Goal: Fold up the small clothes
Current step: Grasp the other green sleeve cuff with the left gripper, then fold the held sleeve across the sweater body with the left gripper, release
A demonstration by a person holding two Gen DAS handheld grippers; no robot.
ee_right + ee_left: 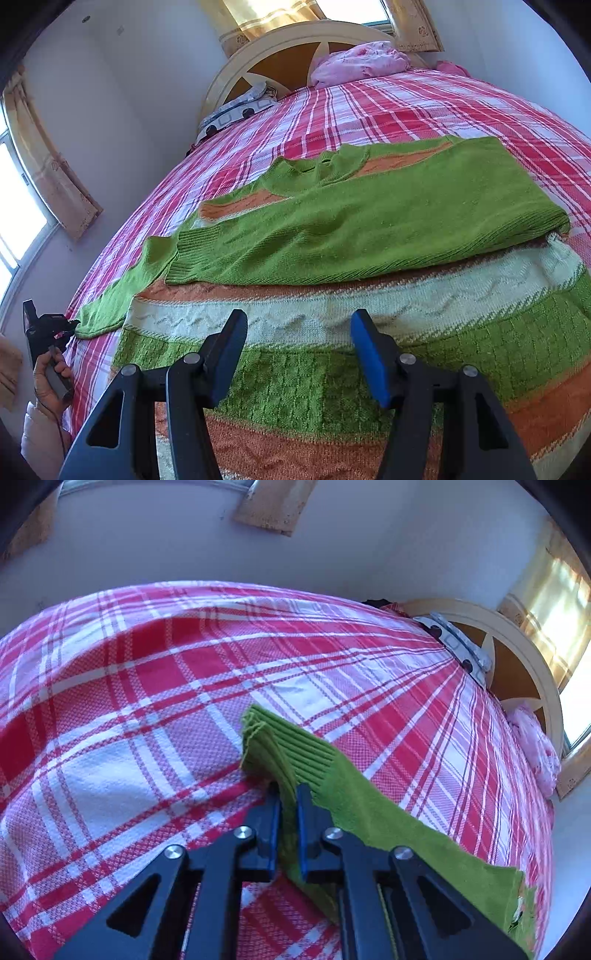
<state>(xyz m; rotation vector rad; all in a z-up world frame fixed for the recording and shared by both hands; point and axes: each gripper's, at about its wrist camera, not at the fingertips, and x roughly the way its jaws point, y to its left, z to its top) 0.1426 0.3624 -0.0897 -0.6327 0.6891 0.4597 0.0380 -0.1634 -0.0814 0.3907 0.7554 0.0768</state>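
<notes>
Left tongs clenched on the green sleeve cuff; right tongs released, gripping nothing.
The sweater lies spread on the checked bedspread, its sleeve stretched toward eight o'clock.

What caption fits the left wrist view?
Left gripper shut on green sweater sleeve cuff above red plaid bedspread.

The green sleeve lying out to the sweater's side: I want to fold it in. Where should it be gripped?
At its ribbed cuff, the free end. Come from the bed's outer edge, along the sleeve. The left gripper is already shut there.
</notes>
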